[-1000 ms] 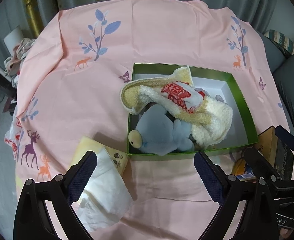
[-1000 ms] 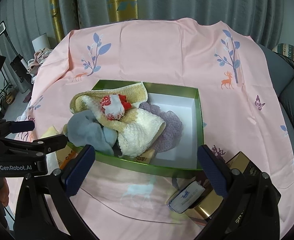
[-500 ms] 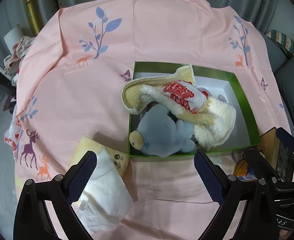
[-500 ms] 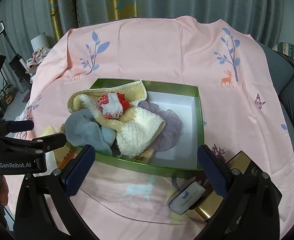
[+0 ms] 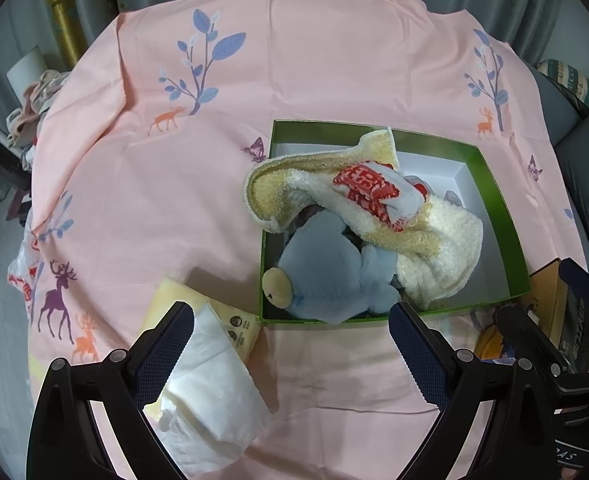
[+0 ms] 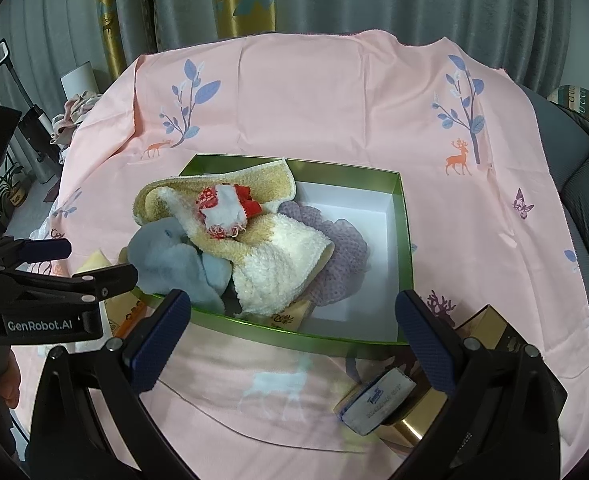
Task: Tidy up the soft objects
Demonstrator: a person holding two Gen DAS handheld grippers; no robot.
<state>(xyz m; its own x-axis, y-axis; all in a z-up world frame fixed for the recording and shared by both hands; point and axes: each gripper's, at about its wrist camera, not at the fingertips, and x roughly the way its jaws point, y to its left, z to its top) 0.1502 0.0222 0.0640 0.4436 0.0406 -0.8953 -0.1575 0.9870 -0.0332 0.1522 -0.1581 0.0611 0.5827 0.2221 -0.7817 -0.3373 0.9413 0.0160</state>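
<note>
The left gripper (image 5: pixel 290 334) is hanging with its jaws spread wide and gripping nothing; a white tissue pack (image 5: pixel 210 384) is lying under its left finger, outside the green box (image 5: pixel 498 216) ahead. The box is holding a blue plush (image 5: pixel 330 276), a cream towel (image 5: pixel 438 248) and a red-and-white cloth (image 5: pixel 374 190). Judged: packing is nearly finished, and the tissue pack is calling for a pinch. The right gripper (image 6: pixel 292 330) is gaping too, empty. Only its view is showing a lilac cloth (image 6: pixel 342 256) under the towel and a small blue packet (image 6: pixel 378 400) beside its right finger.
</note>
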